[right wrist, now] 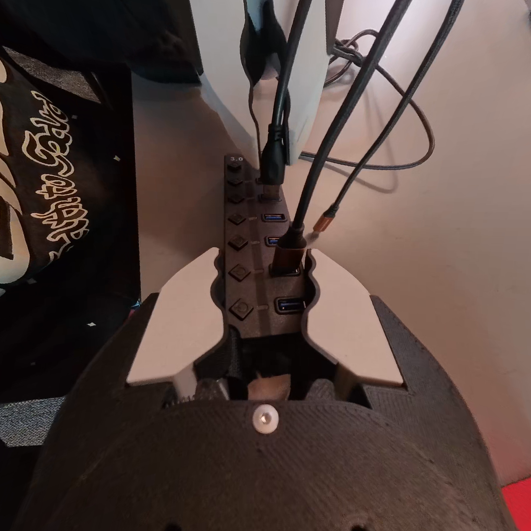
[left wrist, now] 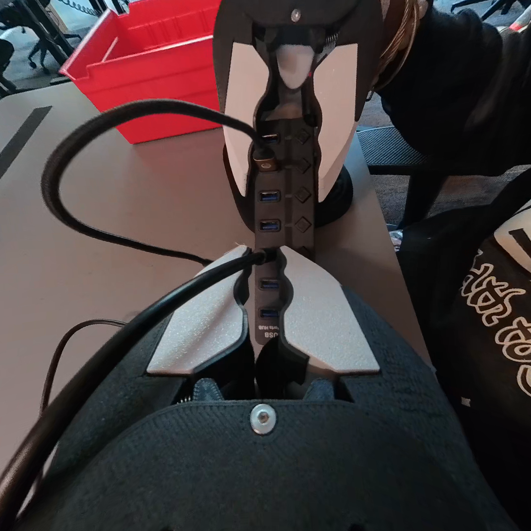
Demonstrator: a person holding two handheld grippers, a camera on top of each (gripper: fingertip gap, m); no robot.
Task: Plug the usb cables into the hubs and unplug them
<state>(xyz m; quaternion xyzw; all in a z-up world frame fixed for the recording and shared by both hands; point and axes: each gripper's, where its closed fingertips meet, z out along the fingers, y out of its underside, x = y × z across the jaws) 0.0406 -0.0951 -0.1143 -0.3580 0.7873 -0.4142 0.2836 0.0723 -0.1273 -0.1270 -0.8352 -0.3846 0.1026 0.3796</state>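
A long black USB hub (left wrist: 283, 207) with several blue ports and diamond buttons lies on the tan table (left wrist: 129, 201). My left gripper (left wrist: 265, 253) is shut on a black USB plug (left wrist: 260, 255) at a port near the hub's near end. In the right wrist view this plug (right wrist: 273, 163) stands upright, its metal tip at the port. My right gripper (right wrist: 263, 253) is shut on the hub (right wrist: 253, 287), its fingers clamped on the two long sides. A bronze plug (right wrist: 287, 257) on a braided cable sits in a port by its fingertips. The bronze plug also shows in the left wrist view (left wrist: 265, 163).
A red bin (left wrist: 149, 74) stands at the table's far side. A loose braided cable with a small bronze plug (right wrist: 324, 221) lies beside the hub, with more cable loops (right wrist: 402, 143) behind. A person in dark printed clothing (left wrist: 488, 316) is past the table's right edge. The gap from one gripper's tips to the other's is roughly 6 cm.
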